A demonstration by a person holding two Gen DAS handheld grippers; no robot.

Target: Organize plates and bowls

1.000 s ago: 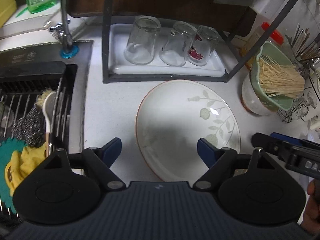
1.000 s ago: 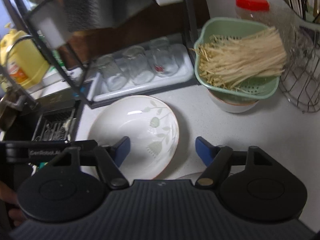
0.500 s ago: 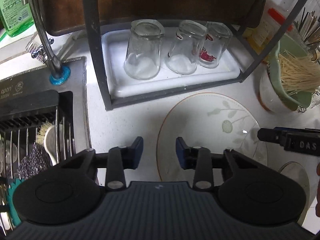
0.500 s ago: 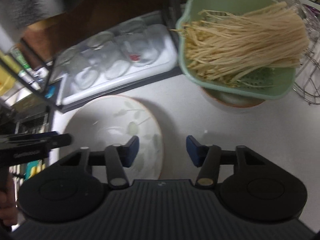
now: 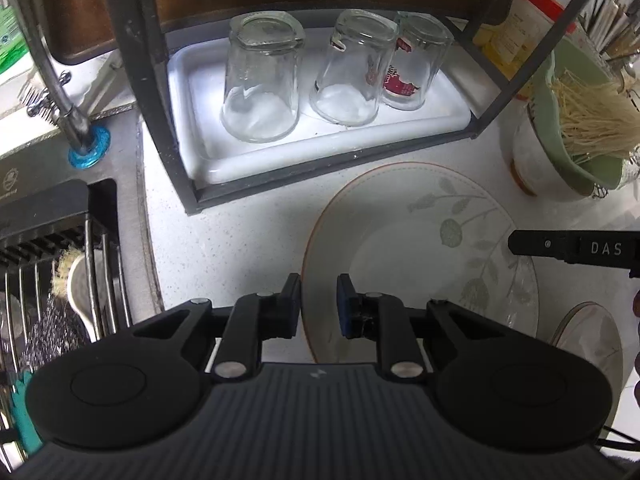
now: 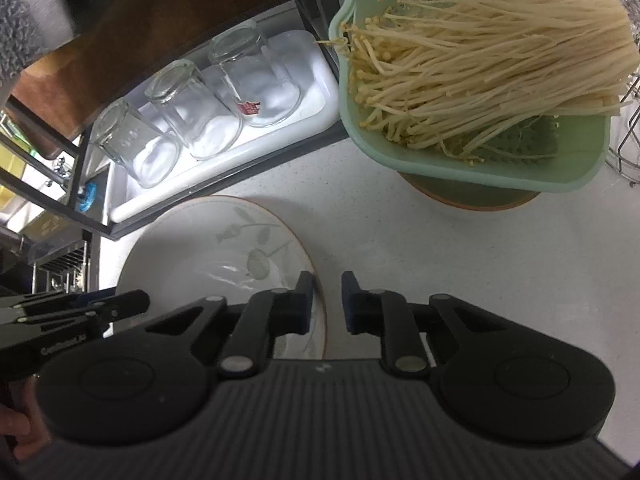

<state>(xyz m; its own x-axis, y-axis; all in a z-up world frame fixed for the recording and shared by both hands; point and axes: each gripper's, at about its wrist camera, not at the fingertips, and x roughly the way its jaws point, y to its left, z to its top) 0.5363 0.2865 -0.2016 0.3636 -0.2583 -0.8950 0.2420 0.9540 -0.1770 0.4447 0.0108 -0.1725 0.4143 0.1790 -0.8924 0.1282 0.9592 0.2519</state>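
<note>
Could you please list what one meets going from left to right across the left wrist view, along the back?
Steel faucet → white plastic tray of three upturned clear glasses → red-capped bottle → green colander of enoki mushrooms.

Left gripper [image 5: 318,305] jaws narrowed from wide spread to small gap, now straddling plate [image 5: 420,240] rim at 9 o'clock edge. Right gripper [image 6: 327,303] likewise narrowed, moved to straddle 3 o'clock rim.
</note>
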